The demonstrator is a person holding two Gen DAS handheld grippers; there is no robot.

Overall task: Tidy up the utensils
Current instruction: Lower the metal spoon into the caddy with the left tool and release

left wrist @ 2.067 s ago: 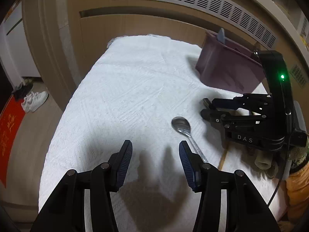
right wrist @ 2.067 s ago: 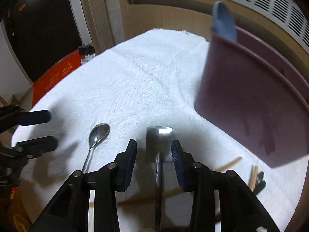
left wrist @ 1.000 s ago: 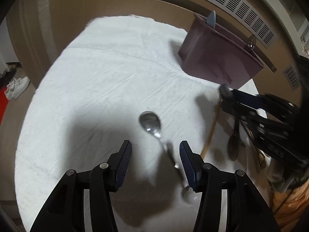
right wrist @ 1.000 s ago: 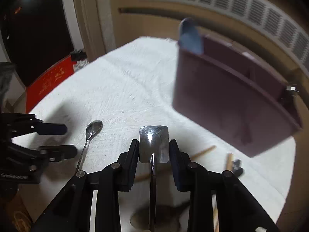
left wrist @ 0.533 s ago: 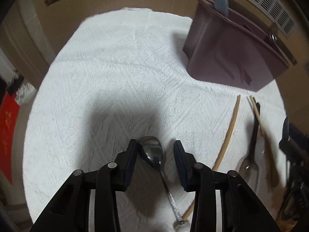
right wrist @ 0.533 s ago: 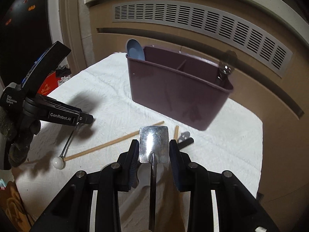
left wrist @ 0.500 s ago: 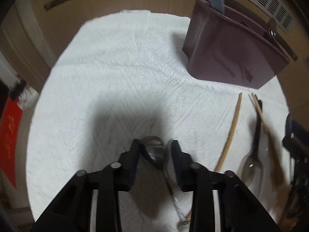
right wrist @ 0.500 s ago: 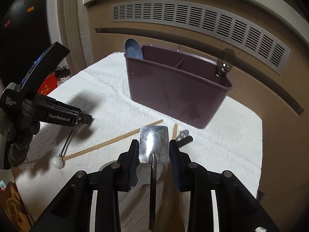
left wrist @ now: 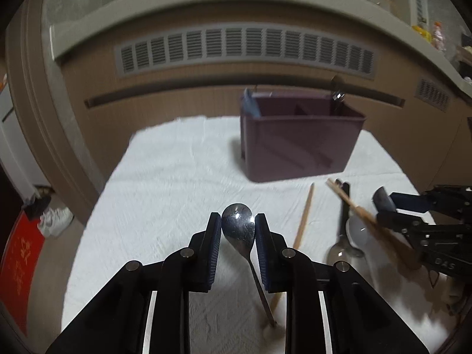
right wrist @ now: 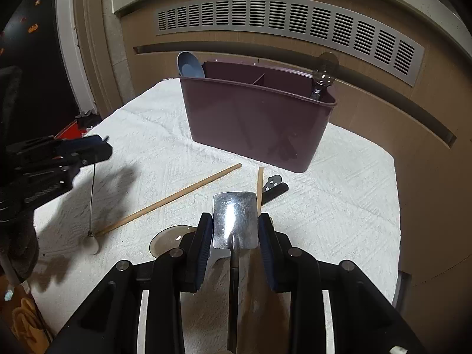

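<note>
Steel fills both my tools: my left gripper (left wrist: pixel 237 230) is clamped on the round spoon (left wrist: pixel 238 227), which lay flat on the white cloth (left wrist: pixel 165 177) a second ago and now hangs lifted, its knobbed handle tip trailing down at 5 o'clock. My right gripper (right wrist: pixel 235 226) stays clenched on the square-bowled spoon (right wrist: pixel 235 219). Below it, at 10 o'clock, a loose chopstick (right wrist: pixel 174 197) lies on the cloth. Farther off at 12 o'clock stands the purple caddy (right wrist: pixel 253 121), nearer and squarer than before, a blue spoon (right wrist: pixel 190 65) at its left end.
</note>
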